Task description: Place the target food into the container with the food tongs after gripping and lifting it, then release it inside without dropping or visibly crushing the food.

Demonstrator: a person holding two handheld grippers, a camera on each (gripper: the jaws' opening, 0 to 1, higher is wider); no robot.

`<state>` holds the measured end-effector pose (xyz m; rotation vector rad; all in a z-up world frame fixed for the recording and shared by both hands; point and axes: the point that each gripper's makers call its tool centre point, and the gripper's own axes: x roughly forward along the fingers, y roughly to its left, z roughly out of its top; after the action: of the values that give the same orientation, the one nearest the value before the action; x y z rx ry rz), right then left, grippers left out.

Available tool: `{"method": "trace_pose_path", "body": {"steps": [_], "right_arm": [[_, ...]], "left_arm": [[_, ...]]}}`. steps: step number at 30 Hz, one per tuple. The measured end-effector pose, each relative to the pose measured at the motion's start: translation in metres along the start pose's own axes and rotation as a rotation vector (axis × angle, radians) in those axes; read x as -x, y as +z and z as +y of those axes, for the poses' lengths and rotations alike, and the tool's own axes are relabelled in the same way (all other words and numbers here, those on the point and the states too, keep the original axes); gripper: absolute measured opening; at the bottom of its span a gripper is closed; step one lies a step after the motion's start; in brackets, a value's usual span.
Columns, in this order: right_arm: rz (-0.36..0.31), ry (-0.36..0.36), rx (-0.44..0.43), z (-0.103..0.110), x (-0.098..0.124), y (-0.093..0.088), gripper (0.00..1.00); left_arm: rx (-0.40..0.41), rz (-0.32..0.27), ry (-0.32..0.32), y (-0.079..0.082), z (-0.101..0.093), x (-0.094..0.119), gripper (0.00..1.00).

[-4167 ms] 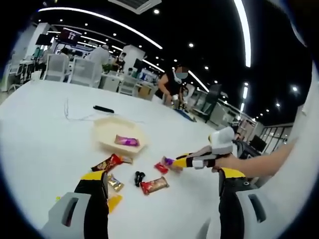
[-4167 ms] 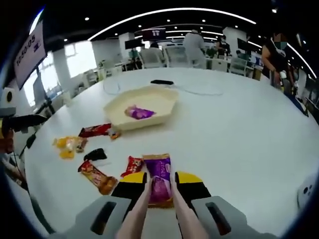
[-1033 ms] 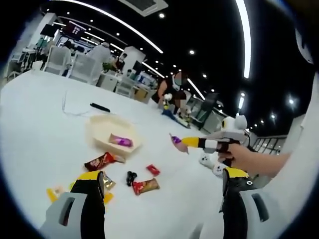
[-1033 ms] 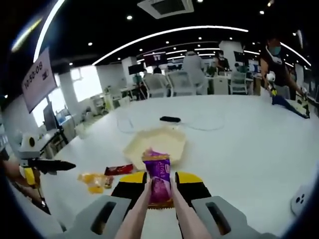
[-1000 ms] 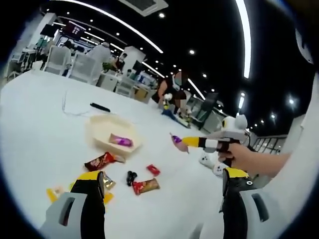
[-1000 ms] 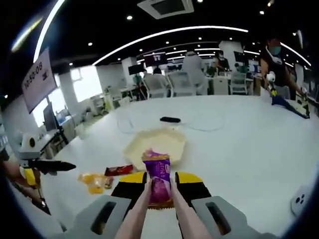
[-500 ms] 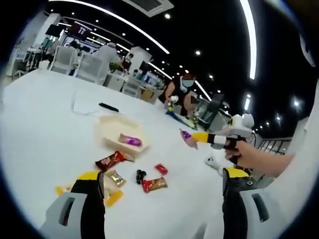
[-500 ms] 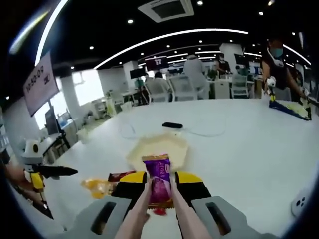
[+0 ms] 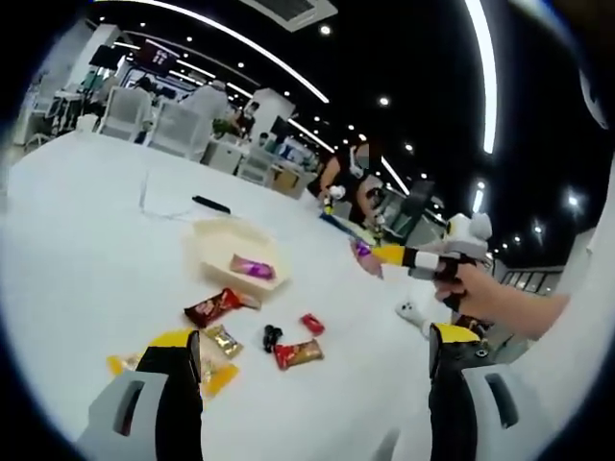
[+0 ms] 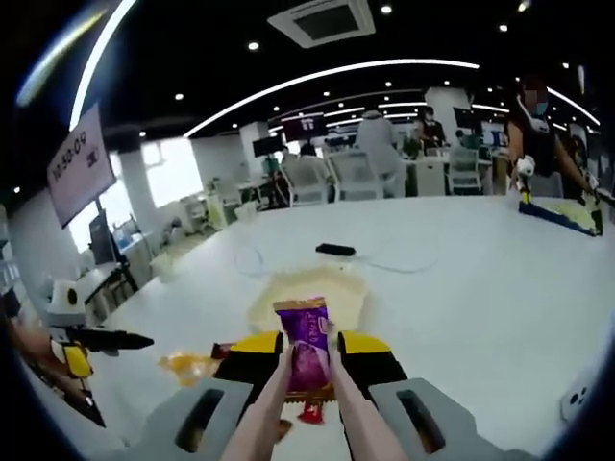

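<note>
The right gripper (image 10: 307,357) is closing on a pair of tongs (image 10: 288,384), and the tongs are pinching a purple packet (image 10: 304,346) between their tips, upright and lifted off the table (image 10: 480,279). In the right gripper view the packet is hanging in front of the tray (image 10: 312,293), a cream hexagonal dish sitting further back on the table. In the left gripper view the same gripper (image 9: 389,255) is reaching in from the right, held by a hand (image 9: 476,293), with the packet (image 9: 363,254) raised above the table (image 9: 77,250) to the right of the tray (image 9: 216,245).

The left gripper (image 9: 307,375) is standing wide open and holding nothing, its jaws well apart in the foreground.

A second purple packet (image 9: 252,268) is lying inside the tray. On the near side of the tray, loose on the table, are lying a red-brown wrapper (image 9: 213,306), a gold one (image 9: 223,339), a yellow one (image 9: 216,376), a black item (image 9: 271,336), a small red one (image 9: 311,324) and a red bar (image 9: 298,353). Behind the tray a black object (image 9: 210,204) is lying with a thin cable (image 9: 144,197) beside it.
</note>
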<state>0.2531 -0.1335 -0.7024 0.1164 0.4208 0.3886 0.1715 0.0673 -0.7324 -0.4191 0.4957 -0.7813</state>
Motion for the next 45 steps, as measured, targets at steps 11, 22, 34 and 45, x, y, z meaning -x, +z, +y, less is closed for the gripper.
{"method": "trace_pose_path", "body": {"steps": [11, 22, 34, 45], "right_arm": [[-0.009, 0.004, 0.004, 0.000, -0.003, 0.006, 0.21], [-0.015, 0.009, 0.008, 0.001, -0.007, 0.012, 0.21], [-0.024, 0.015, 0.022, 0.003, -0.011, 0.022, 0.22], [-0.033, 0.022, 0.031, 0.004, -0.015, 0.031, 0.22]], "left_arm": [[0.002, 0.003, 0.005, 0.000, 0.002, 0.000, 0.99], [0.006, 0.005, 0.002, -0.002, 0.002, -0.002, 0.99], [0.007, 0.001, 0.002, -0.001, 0.003, 0.000, 0.99], [0.008, 0.006, -0.007, -0.001, 0.001, -0.003, 0.99]]}}
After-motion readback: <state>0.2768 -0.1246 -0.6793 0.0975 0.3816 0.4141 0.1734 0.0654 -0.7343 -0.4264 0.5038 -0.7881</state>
